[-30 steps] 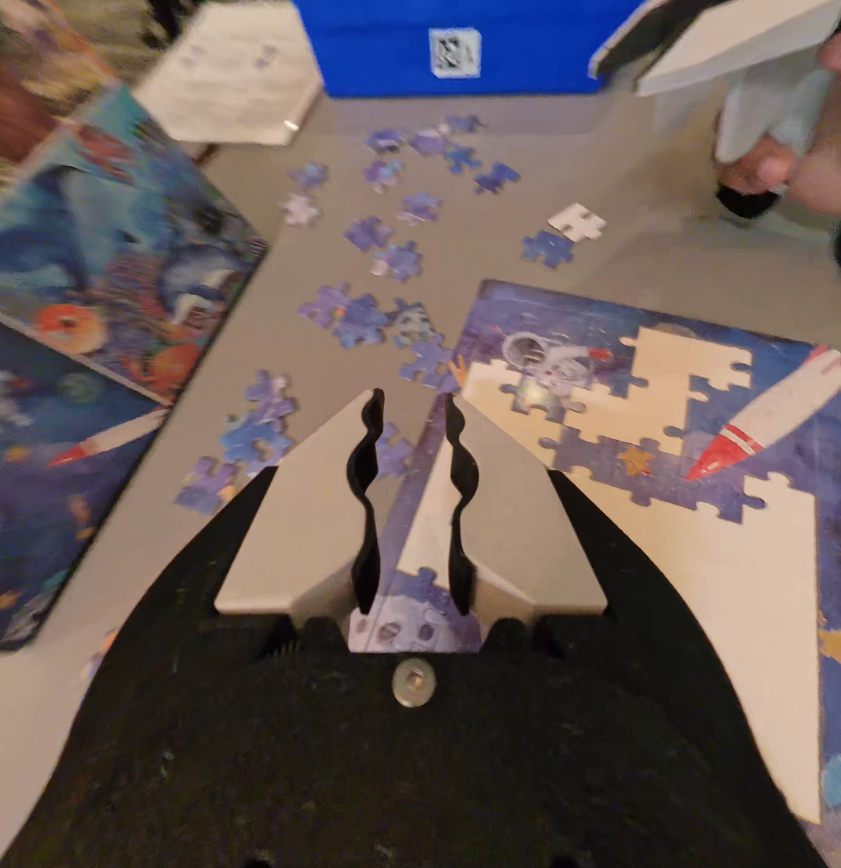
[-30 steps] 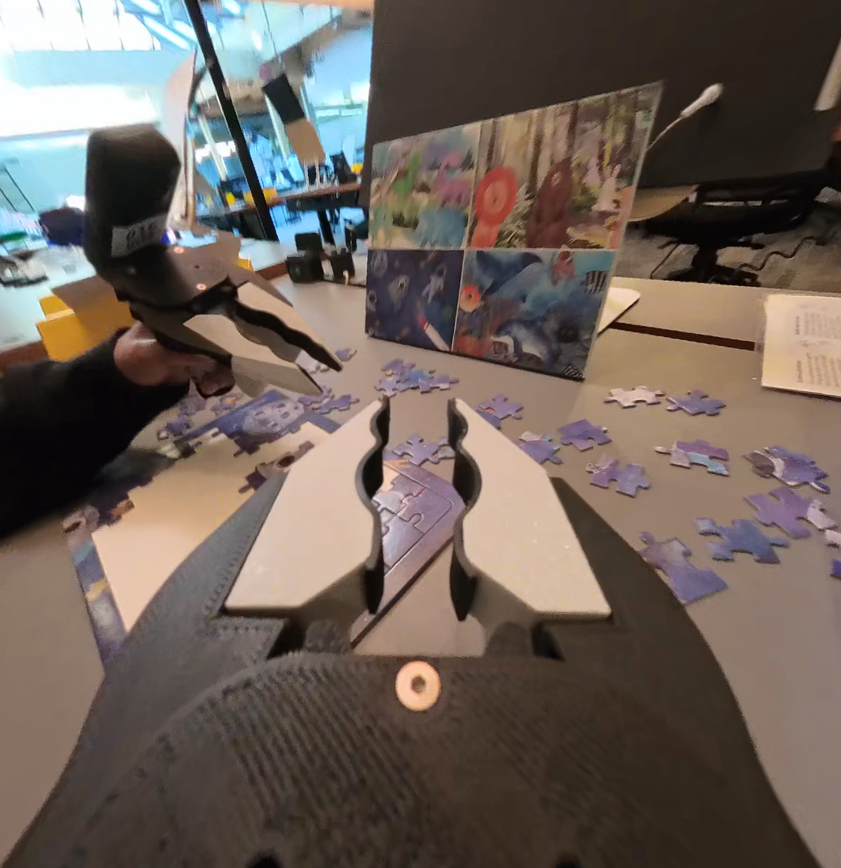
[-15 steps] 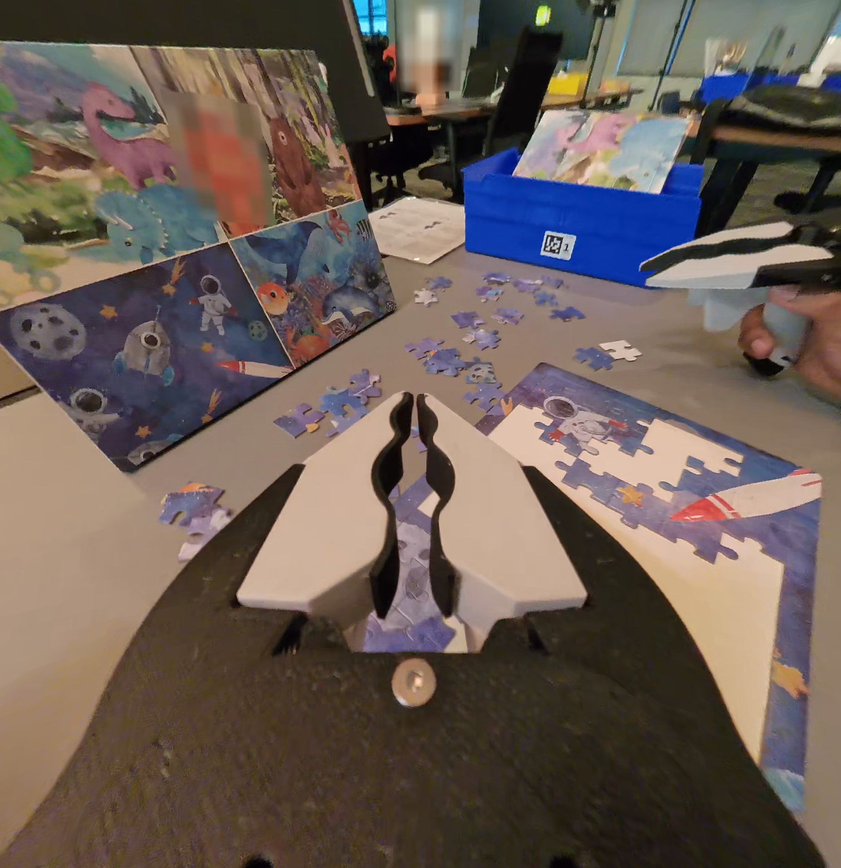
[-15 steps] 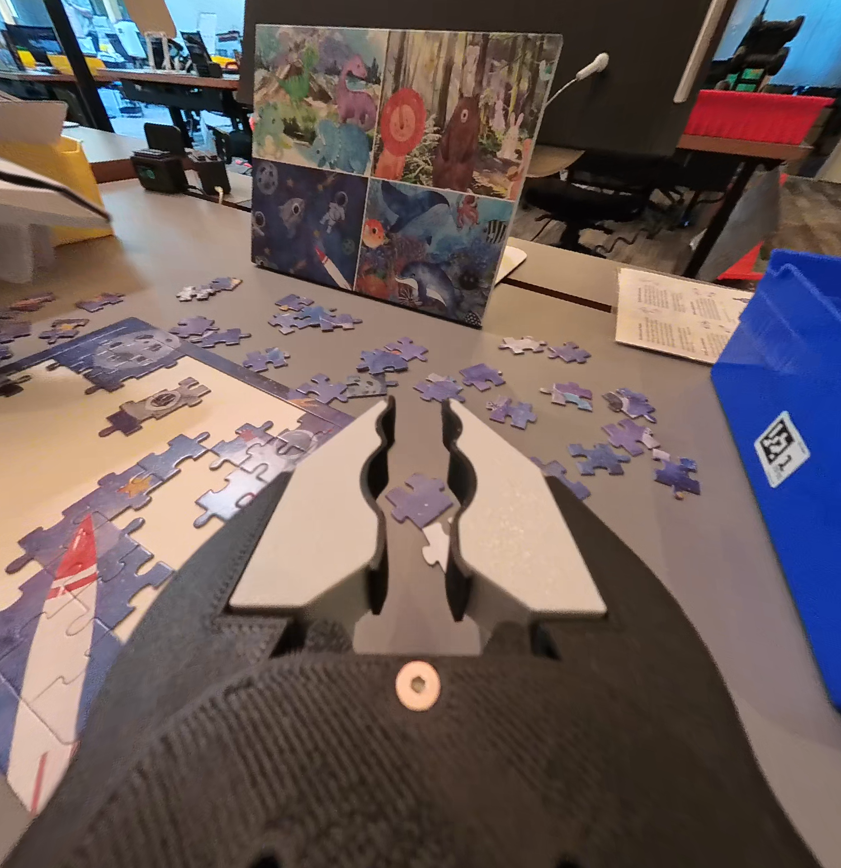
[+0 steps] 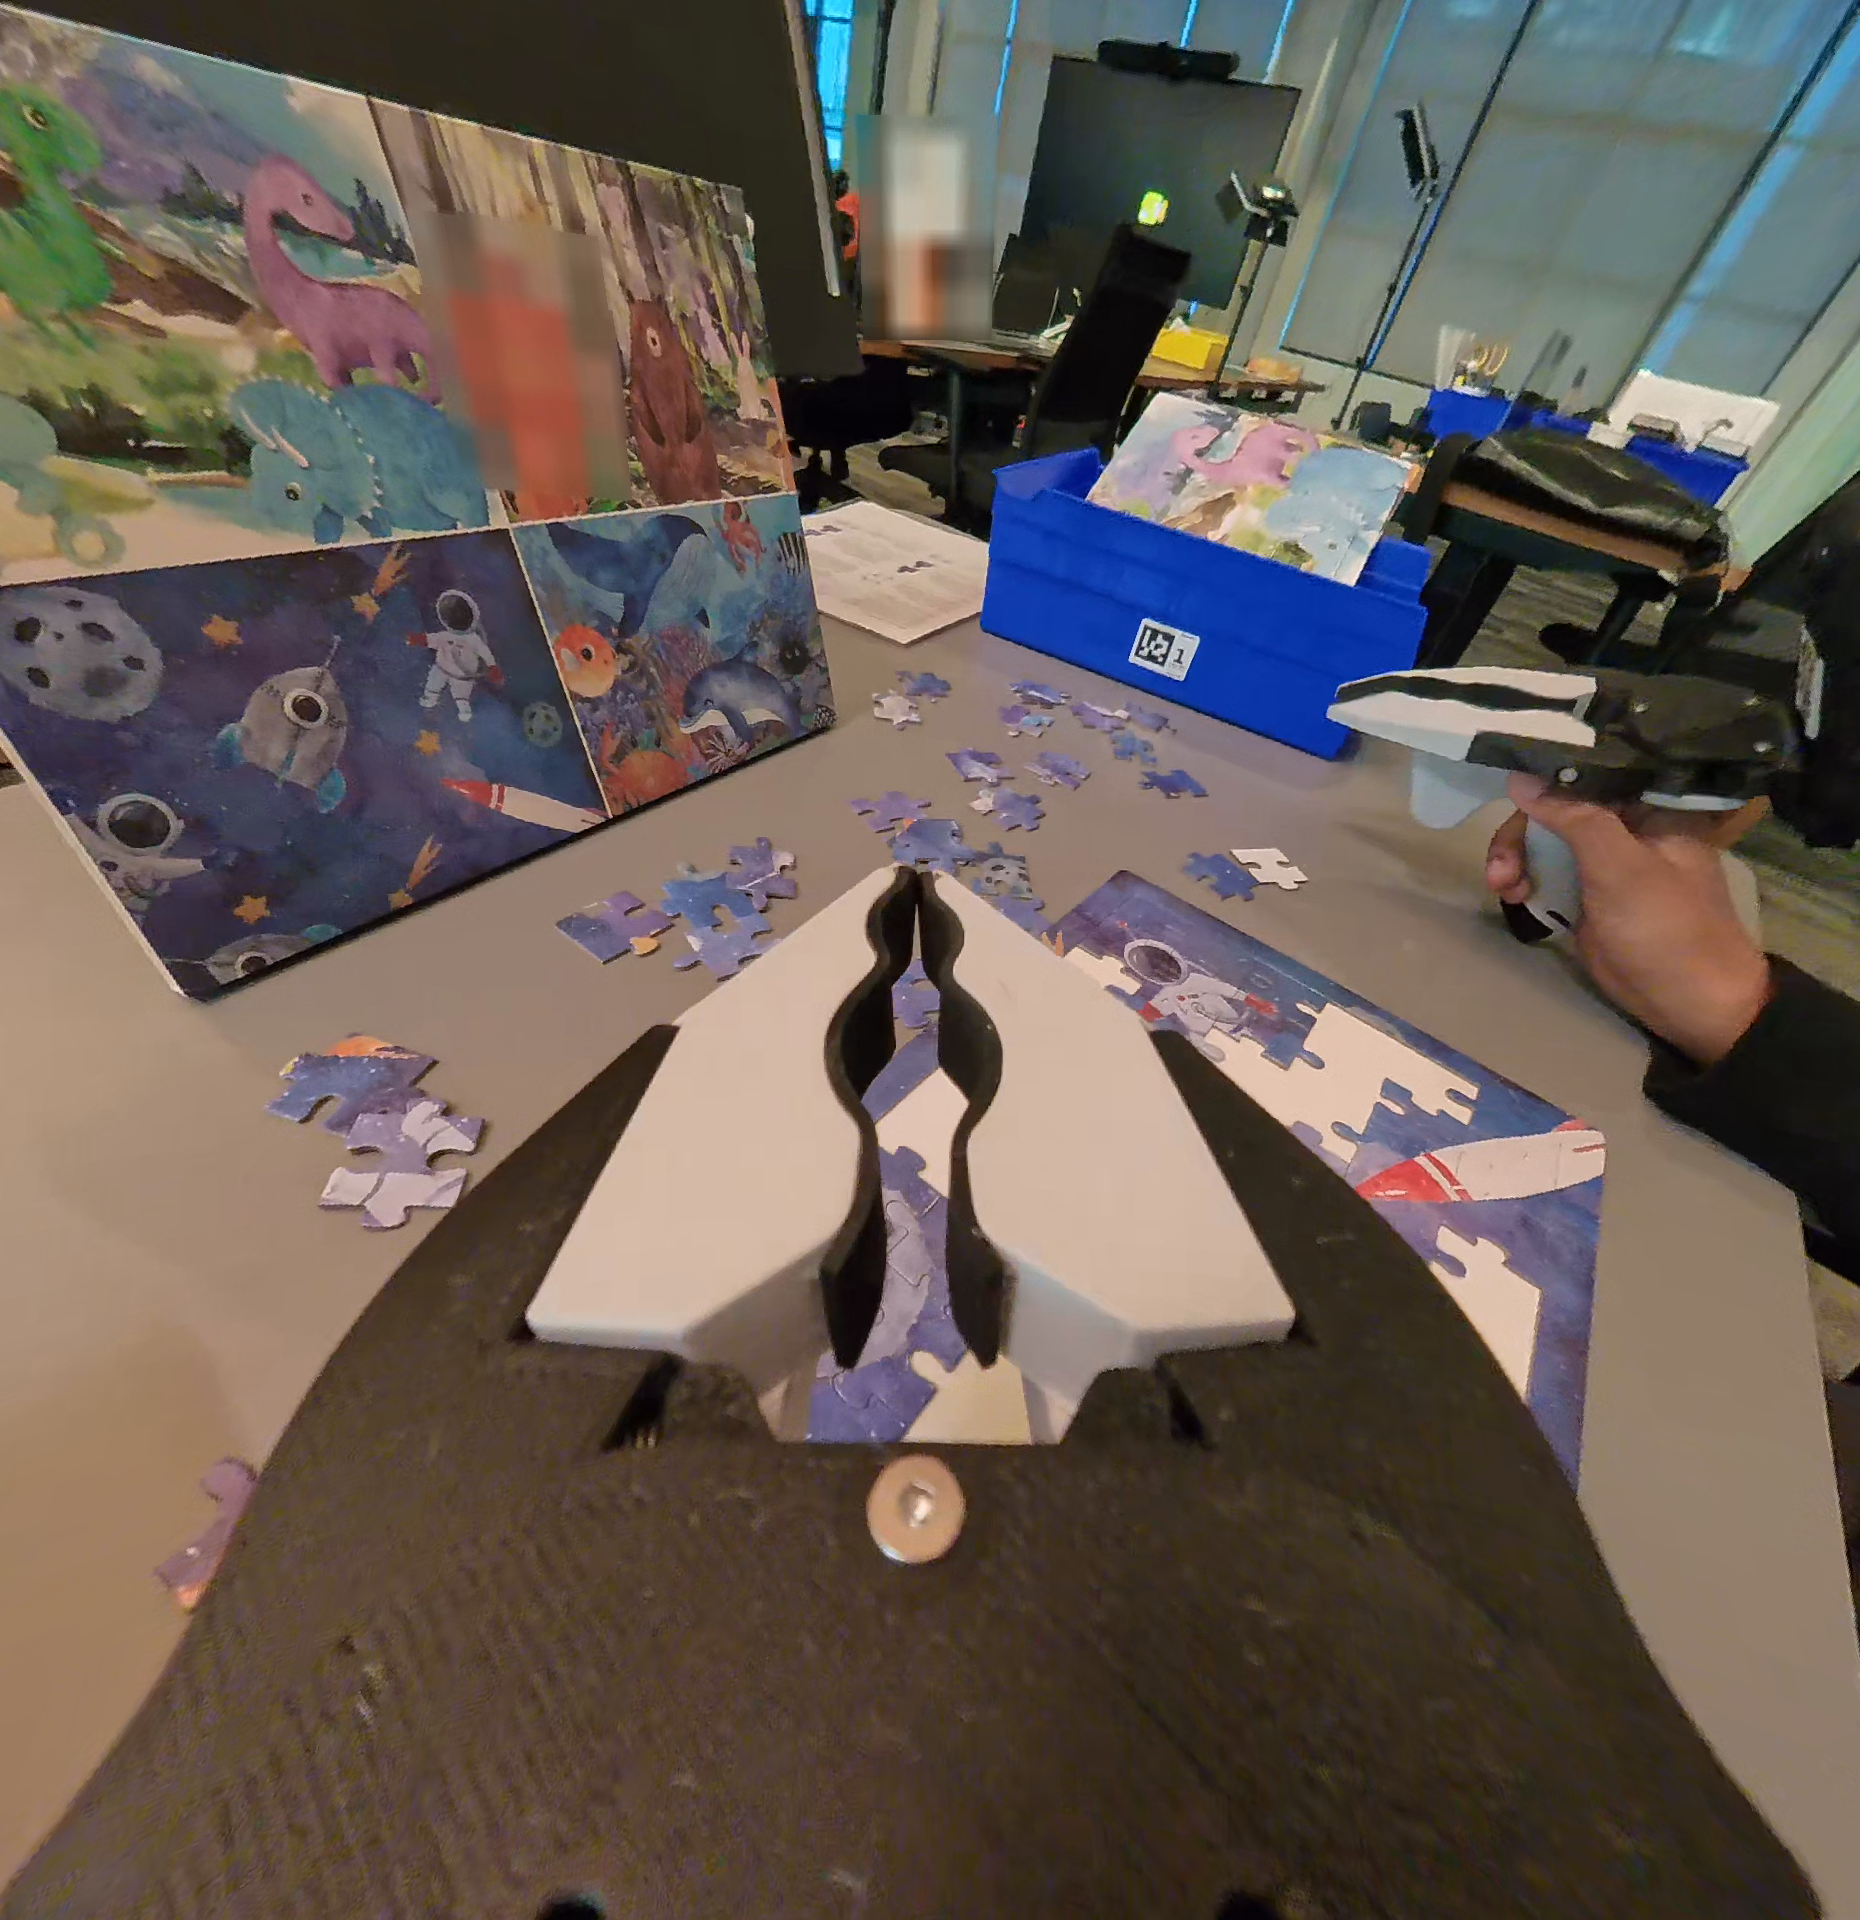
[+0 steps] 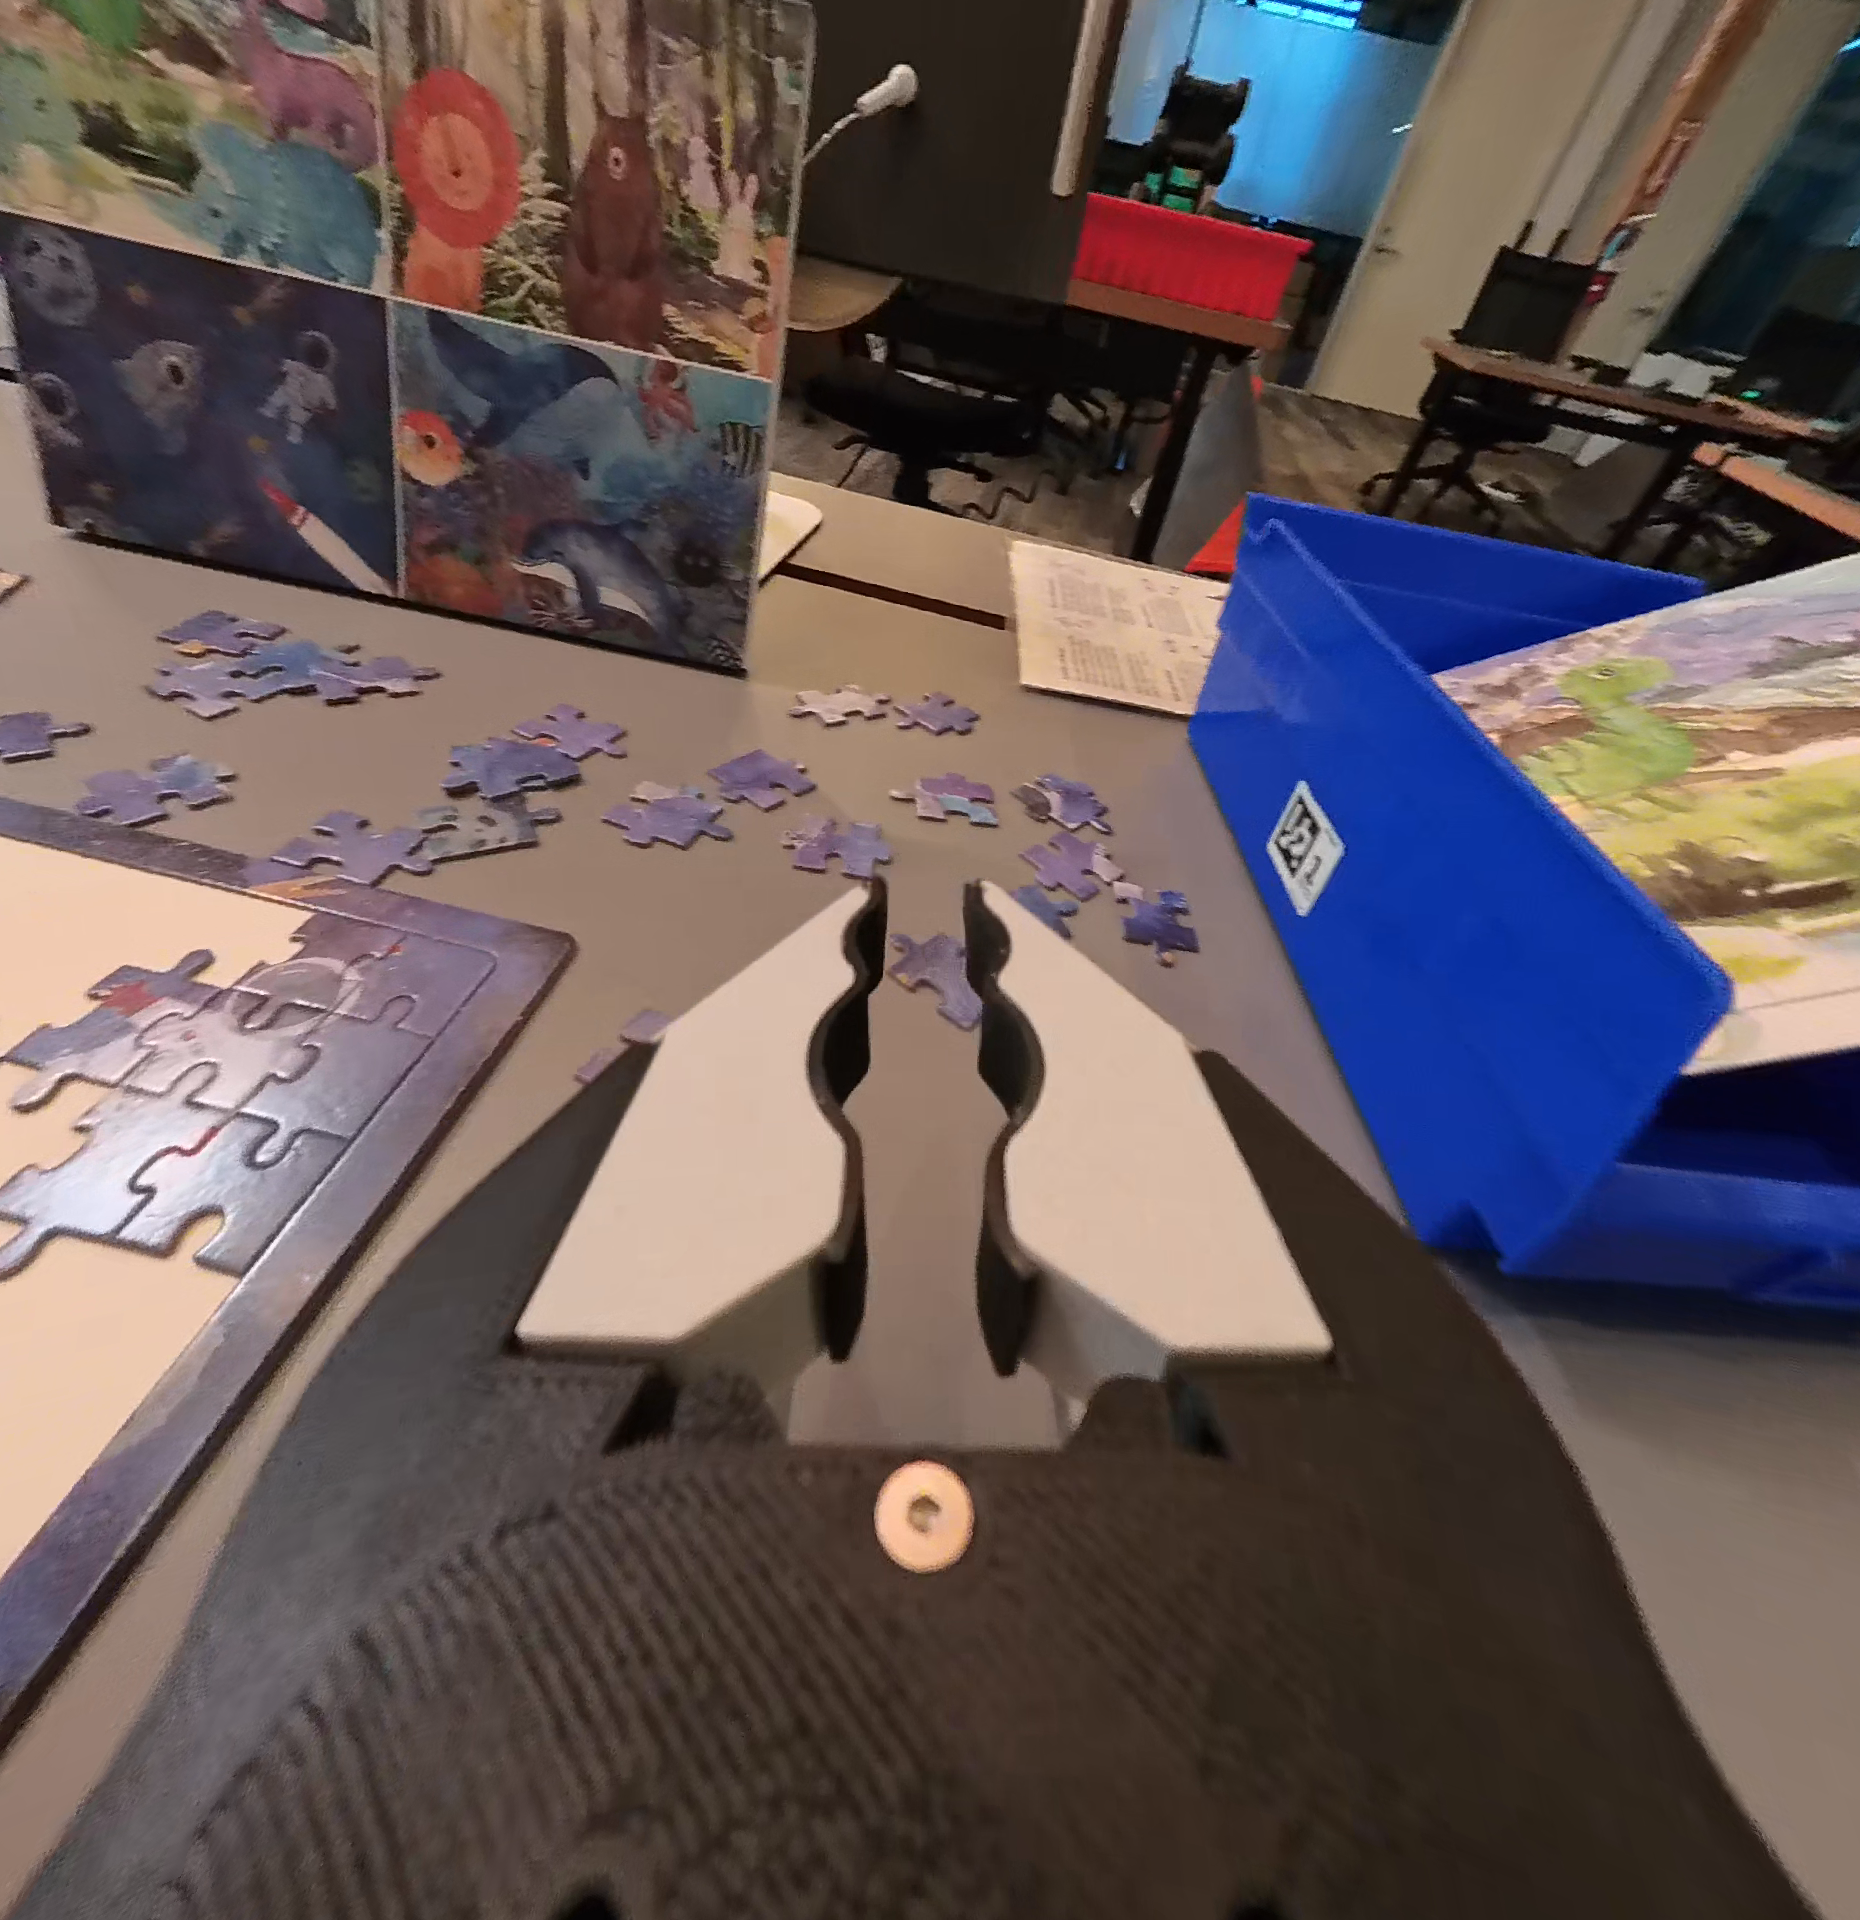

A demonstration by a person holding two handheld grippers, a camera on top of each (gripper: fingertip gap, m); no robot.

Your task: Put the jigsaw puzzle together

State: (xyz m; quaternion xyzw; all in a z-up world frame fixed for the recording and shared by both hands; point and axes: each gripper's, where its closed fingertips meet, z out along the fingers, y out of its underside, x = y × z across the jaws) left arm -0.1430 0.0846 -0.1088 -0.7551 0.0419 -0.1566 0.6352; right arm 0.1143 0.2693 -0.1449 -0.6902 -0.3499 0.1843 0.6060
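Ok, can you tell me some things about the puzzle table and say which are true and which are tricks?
1. The left hand-held gripper has its fingertips closed together with nothing between them. True.
2. The bin beside the loose pieces is red. False: it is blue.
3. The space puzzle in its tray is finished. False: bare pale gaps remain.
4. A loose purple piece lies on the table below the right hand-held gripper, whose fingers stand apart. True.
5. The picture board lies flat. False: it stands propped up.
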